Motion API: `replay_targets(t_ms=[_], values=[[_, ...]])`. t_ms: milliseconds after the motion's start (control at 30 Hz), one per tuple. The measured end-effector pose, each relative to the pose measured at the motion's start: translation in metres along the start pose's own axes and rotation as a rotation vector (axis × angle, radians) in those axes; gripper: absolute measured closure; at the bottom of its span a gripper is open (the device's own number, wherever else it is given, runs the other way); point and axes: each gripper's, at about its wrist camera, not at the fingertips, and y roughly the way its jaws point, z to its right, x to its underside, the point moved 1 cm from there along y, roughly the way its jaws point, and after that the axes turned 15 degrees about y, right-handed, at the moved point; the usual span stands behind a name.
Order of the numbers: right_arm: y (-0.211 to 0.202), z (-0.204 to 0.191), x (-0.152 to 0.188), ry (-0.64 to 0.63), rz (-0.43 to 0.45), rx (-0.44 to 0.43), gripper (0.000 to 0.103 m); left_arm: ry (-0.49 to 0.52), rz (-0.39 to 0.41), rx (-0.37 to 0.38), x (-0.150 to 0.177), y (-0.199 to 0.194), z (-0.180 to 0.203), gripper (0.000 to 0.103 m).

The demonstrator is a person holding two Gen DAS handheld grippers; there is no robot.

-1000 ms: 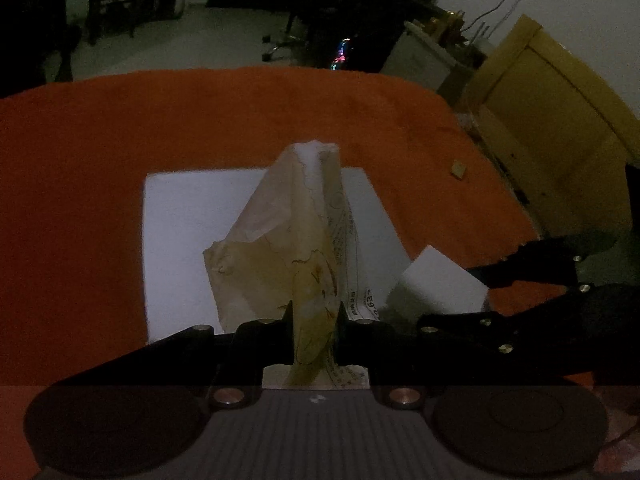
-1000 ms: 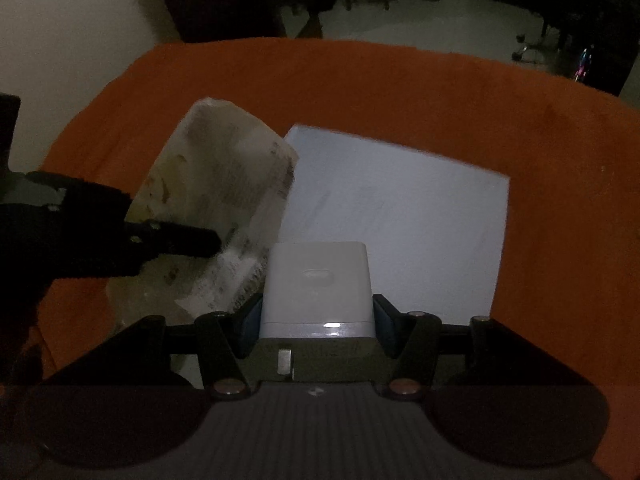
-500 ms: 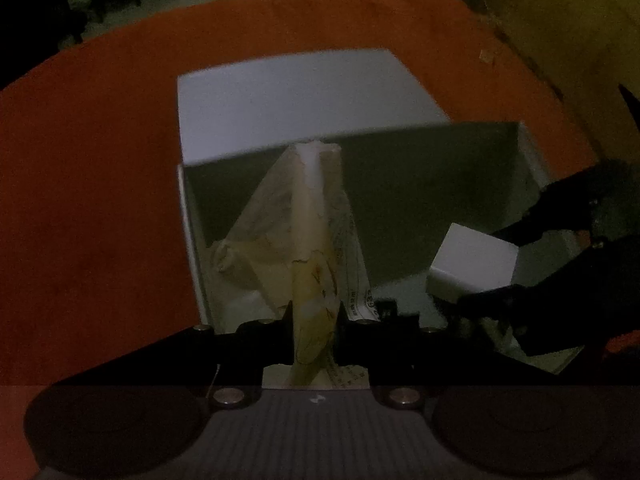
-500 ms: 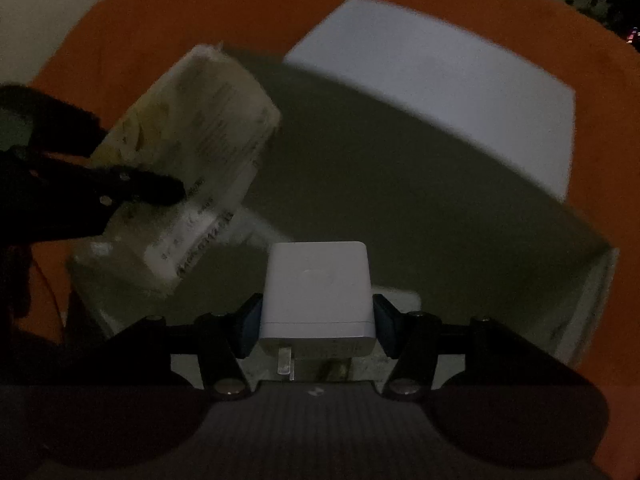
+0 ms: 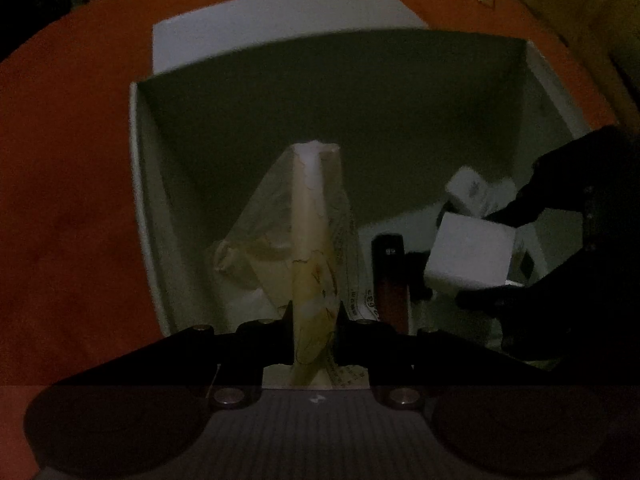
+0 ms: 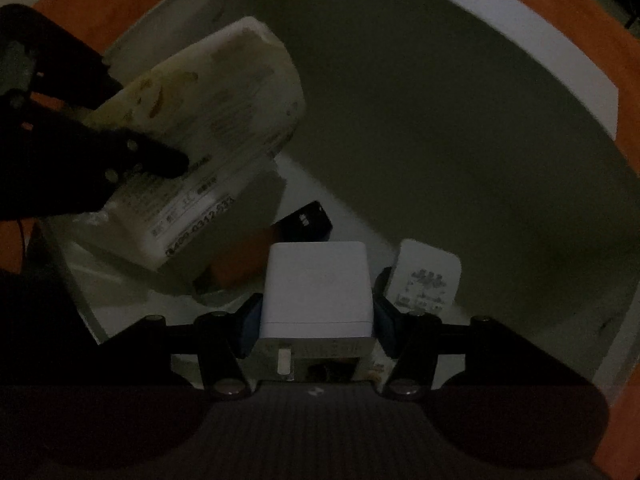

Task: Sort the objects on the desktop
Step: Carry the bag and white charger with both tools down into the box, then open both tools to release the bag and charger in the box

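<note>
My left gripper (image 5: 314,312) is shut on a crinkled plastic snack packet (image 5: 304,236) and holds it inside an open white box (image 5: 140,184). My right gripper (image 6: 316,312) is shut on a white charger block (image 6: 316,284), also inside the box (image 6: 616,208). In the left wrist view the right gripper (image 5: 492,260) and its charger block (image 5: 470,256) are at the right. In the right wrist view the left gripper (image 6: 132,152) and its packet (image 6: 208,128) are at the left.
On the box floor lie a black and reddish slim device (image 5: 390,280) (image 6: 304,222) and a white adapter with printed text (image 6: 426,276) (image 5: 474,192). The box lid (image 5: 276,20) lies flat behind. Orange cloth (image 5: 68,200) covers the table around the box.
Both grippers have moved forward and down from above the closed-looking white surface into the open box, each keeping its object. The box floor items have come into view.
</note>
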Motion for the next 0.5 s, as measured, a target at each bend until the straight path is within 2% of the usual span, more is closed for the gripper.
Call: replay_targets(t_ms=[167, 500], values=[[0.013, 0.002, -0.001, 0.003, -0.009, -0.018, 0.044, -0.016, -0.003, 0.034, -0.003, 0.007, -0.002, 0.090], [0.032, -0.005, 0.005, -0.057, -0.037, 0.001, 0.044, 0.012, -0.039, 0.012, 0.004, 0.022, 0.004, 0.089]])
